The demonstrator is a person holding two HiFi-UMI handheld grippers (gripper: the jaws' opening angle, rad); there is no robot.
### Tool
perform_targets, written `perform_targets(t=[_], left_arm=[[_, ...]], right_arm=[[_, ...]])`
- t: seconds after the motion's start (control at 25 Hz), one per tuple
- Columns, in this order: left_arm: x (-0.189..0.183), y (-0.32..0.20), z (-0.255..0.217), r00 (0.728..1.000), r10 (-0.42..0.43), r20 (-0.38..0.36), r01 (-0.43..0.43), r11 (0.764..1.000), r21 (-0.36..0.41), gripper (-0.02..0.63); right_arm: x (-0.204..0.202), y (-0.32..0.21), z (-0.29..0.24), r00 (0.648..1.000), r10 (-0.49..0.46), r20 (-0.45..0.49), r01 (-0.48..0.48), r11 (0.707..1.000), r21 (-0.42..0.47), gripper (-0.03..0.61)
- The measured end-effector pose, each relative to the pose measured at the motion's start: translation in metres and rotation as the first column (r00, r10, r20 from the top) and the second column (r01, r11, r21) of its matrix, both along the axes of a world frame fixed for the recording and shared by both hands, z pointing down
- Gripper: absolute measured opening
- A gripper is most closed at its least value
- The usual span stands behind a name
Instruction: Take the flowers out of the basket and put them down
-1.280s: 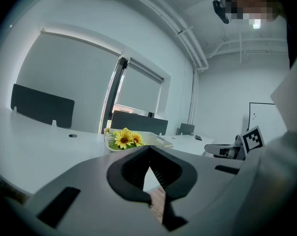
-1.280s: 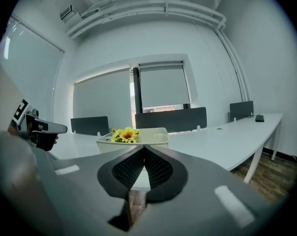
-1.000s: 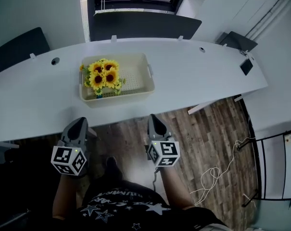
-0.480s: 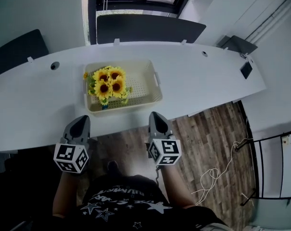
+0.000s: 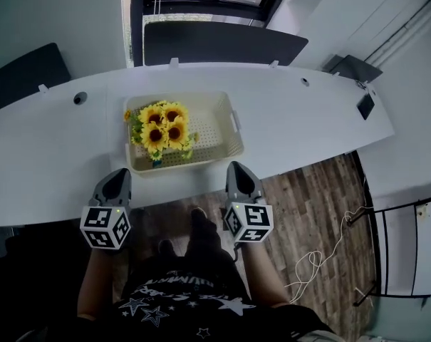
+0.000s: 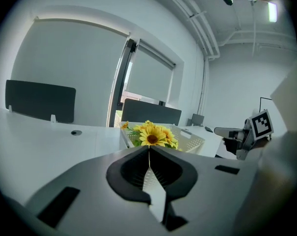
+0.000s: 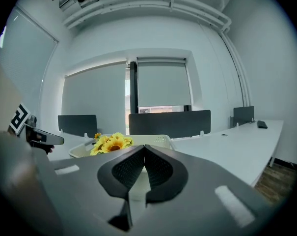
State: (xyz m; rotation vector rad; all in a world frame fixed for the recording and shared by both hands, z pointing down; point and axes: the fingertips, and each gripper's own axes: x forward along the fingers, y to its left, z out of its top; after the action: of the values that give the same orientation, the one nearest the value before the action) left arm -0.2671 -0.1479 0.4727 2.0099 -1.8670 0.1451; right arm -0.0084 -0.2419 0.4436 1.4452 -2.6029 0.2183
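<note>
A bunch of yellow sunflowers lies in the left half of a cream perforated basket on the white curved table. The flowers also show just past the left gripper's tips, and the flowers appear left of centre in the right gripper view. My left gripper is shut and empty, at the table's near edge, short of the basket's left front corner. My right gripper is shut and empty too, just off the basket's right front corner.
Dark desk dividers stand along the table's far edge. A dark phone lies at the table's right end. Wooden floor with a loose white cable is to the right below the table.
Both grippers have moved forward toward the table's near edge, closer to the basket. Their jaws stay shut. The flowers and basket have not moved on the table.
</note>
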Motion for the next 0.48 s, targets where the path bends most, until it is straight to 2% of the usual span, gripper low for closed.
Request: perform_targets(t=[0.12,0.48], left_arm=[[-0.003,-0.005,0.004,0.999,-0.019,-0.026,0.019,1.000,-0.016,0.011],[-0.010,-0.023,0.013,0.995,-0.096,-0.014,0.095,0.992,-0.088,0.011]], right_arm=[[-0.002,-0.017,-0.003,1.000,-0.012,-0.006,0.012,1.000,0.016,0.003],[-0.021,-0.067,-0.008,0.991,-0.131,-0.028,0.131,0.991,0.023,0.004]])
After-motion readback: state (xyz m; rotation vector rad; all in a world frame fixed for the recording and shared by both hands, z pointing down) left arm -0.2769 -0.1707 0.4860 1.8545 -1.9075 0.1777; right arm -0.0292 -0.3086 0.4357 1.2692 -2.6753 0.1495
